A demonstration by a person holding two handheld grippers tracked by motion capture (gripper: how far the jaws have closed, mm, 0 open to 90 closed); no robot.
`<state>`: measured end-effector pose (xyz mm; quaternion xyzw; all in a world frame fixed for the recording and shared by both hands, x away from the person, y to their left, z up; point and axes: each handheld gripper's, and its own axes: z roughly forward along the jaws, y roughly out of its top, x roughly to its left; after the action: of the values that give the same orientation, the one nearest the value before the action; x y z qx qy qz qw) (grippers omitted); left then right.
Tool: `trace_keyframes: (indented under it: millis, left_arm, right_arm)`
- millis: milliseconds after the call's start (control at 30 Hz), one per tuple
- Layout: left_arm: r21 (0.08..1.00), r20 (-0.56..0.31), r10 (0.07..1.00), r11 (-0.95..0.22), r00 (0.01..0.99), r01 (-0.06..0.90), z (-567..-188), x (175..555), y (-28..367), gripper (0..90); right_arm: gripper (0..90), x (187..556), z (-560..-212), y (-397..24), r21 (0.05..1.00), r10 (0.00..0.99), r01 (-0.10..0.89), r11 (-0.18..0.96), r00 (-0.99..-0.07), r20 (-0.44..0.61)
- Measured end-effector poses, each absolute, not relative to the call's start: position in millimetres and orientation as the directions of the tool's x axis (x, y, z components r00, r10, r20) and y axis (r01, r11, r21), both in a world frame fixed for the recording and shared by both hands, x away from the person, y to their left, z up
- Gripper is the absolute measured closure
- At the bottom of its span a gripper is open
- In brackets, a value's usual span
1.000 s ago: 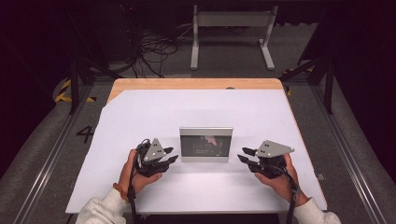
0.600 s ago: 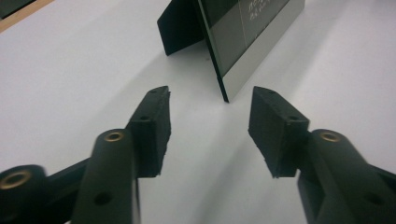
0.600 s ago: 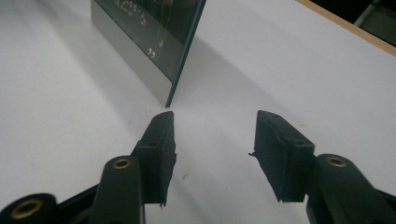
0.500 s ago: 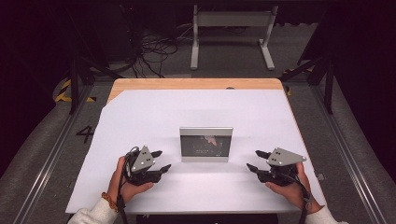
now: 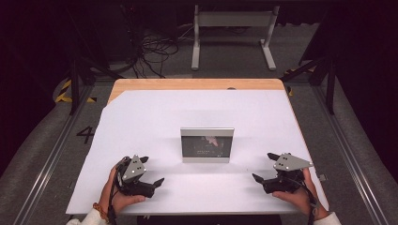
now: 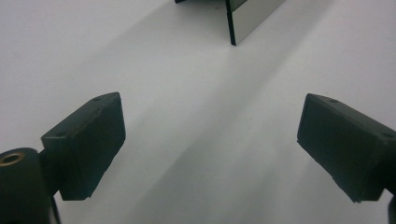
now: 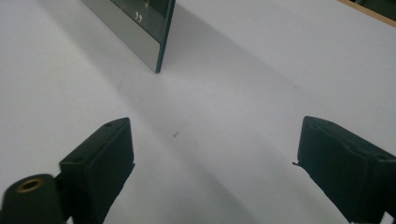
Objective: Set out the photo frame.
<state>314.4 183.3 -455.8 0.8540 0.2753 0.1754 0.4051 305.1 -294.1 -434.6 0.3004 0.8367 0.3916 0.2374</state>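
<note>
A small silver-framed panel (image 5: pixel 207 145) with a dark face stands upright in the middle of the white table (image 5: pixel 197 112). My left gripper (image 5: pixel 152 169) is held low near the front left, pointing right toward the panel and well apart from it. My right gripper (image 5: pixel 263 166) is held low at the front right and points left. Both have just been opening and their jaws stand wide with nothing between them. In the left gripper view, the gripper (image 6: pixel 210 116) faces the panel's edge (image 6: pixel 247 16). In the right gripper view, the gripper (image 7: pixel 212 135) has the panel (image 7: pixel 135 23) at upper left.
A strip of bare wood (image 5: pixel 197 84) runs along the table's far edge. On the dark floor behind stand a grey metal stand (image 5: pixel 232 28) and a tangle of cables (image 5: pixel 155 47). Metal rails (image 5: pixel 51 154) run along both sides of the table.
Both hands have drawn back from the panel toward the front corners of the table and sunk a little. Both pairs of jaws have spread from nearly closed to wide apart.
</note>
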Motion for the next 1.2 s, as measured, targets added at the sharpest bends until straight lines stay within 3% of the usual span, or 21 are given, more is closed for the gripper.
trace_keyframes:
  millis: [1200]
  left_arm:
    - [0.797,0.067,0.613,-0.507,0.787,0.327,-454.3,318.0,180.6,6.9]
  right_arm:
    - [9.4,308.1,-438.5,-291.4,0.788,0.686,0.316,0.528,-0.706,-0.176]
